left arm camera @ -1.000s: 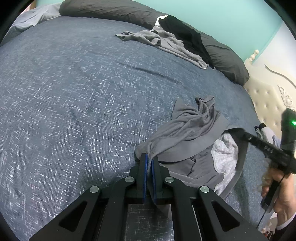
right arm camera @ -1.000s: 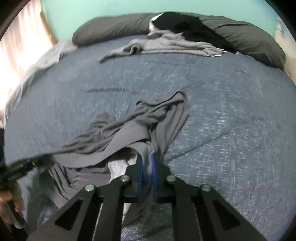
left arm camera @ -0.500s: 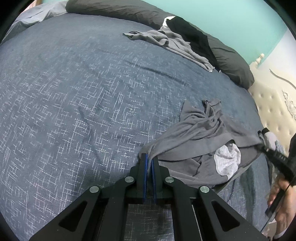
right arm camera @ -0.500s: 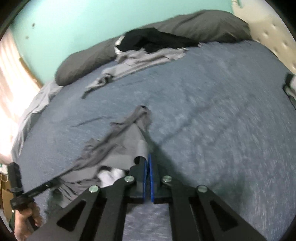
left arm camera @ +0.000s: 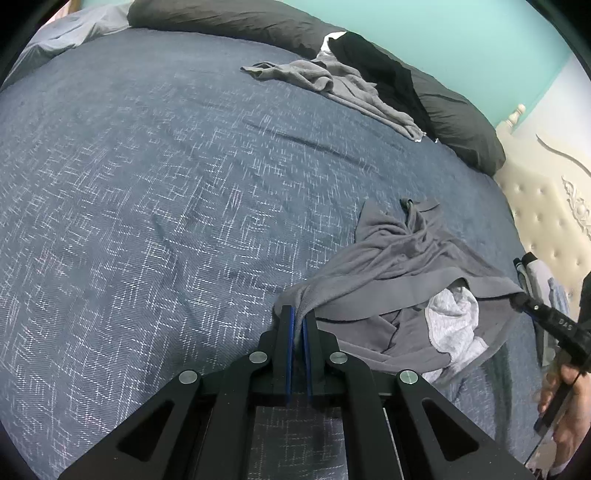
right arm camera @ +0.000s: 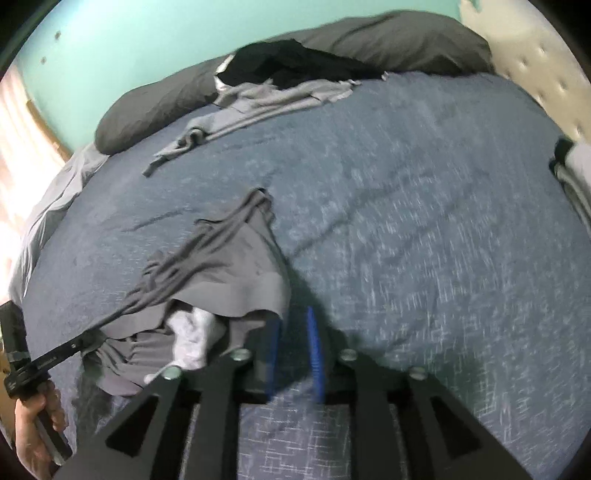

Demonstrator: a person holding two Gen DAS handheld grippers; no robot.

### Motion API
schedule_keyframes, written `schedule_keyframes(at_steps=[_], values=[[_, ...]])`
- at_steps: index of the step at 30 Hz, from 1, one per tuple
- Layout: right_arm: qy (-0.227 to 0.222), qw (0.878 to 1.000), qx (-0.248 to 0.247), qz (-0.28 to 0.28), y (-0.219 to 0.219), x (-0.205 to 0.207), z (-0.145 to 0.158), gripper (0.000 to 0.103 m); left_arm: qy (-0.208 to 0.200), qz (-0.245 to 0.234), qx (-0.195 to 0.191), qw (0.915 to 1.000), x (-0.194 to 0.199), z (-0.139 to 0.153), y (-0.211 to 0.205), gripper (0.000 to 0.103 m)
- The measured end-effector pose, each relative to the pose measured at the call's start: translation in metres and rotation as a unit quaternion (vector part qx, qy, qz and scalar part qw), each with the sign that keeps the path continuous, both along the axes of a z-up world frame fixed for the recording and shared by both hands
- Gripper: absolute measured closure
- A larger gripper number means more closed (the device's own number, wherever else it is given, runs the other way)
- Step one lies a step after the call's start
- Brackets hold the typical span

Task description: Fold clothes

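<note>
A crumpled grey garment [left arm camera: 399, 258] with a pale lining [left arm camera: 450, 314] lies on the blue bedspread [left arm camera: 147, 221]. My left gripper [left arm camera: 298, 312] is shut on one corner of its waistband. In the right wrist view that gripper [right arm camera: 86, 338] shows at the left, with the grey garment [right arm camera: 236, 266] stretched from it. My right gripper [right arm camera: 293, 325] has its jaws opening. The waistband's other corner lies against the left pad, and only bedspread shows between the pads. In the left wrist view the right gripper [left arm camera: 521, 301] sits at the cloth's right corner.
A second grey garment [left arm camera: 343, 85] and a black one [left arm camera: 376, 62] lie at the back against dark pillows [left arm camera: 221, 18]. A cream tufted headboard [left arm camera: 546, 221] bounds the right side. Folded items [right arm camera: 572, 166] sit at the bed's right edge. A hand [left arm camera: 561, 398] holds the right gripper.
The right gripper moved right, drawing the waistband out taut, and rolled. Its jaws, shut on the cloth before, now stand apart. The left gripper kept its grip and place.
</note>
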State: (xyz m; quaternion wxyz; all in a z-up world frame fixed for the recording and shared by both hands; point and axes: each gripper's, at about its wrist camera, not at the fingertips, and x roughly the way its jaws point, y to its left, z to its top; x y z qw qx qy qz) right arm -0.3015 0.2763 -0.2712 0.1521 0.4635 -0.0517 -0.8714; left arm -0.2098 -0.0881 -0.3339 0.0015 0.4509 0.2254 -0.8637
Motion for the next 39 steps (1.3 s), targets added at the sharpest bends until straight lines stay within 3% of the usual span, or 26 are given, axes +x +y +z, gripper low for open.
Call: schedule_keyframes(at_steps=[1, 9, 16, 18, 22, 28, 39], values=[[0.004, 1.000, 0.004, 0.004, -0.003, 0.001, 0.004, 0.075, 0.000, 0.000, 0.000, 1.0000, 0.000, 0.000, 0.000, 0.099], [0.015, 0.999, 0.026, 0.040, -0.021, 0.005, 0.009, 0.074, 0.001, -0.002, -0.002, 1.0000, 0.002, 0.001, 0.001, 0.098], [-0.055, 0.995, 0.076, 0.046, -0.034, -0.014, -0.031, 0.065, -0.003, -0.013, 0.000, 0.9999, 0.003, 0.000, 0.000, 0.097], [-0.056, 0.994, 0.084, 0.050, -0.032, -0.013, -0.038, 0.065, -0.004, -0.014, 0.003, 0.9999, 0.007, 0.000, -0.002, 0.095], [-0.053, 0.991, 0.108, 0.063, -0.036, -0.009, -0.047, 0.065, -0.001, -0.021, 0.003, 0.9998, 0.017, 0.004, -0.003, 0.081], [-0.032, 0.981, 0.172, 0.086, -0.051, -0.011, -0.051, 0.065, 0.002, -0.037, -0.001, 0.9993, 0.028, 0.009, 0.001, 0.064], [-0.014, 0.961, 0.238, 0.139, -0.070, -0.014, -0.064, 0.065, 0.002, -0.049, -0.012, 0.9987, 0.035, 0.011, 0.003, 0.063]])
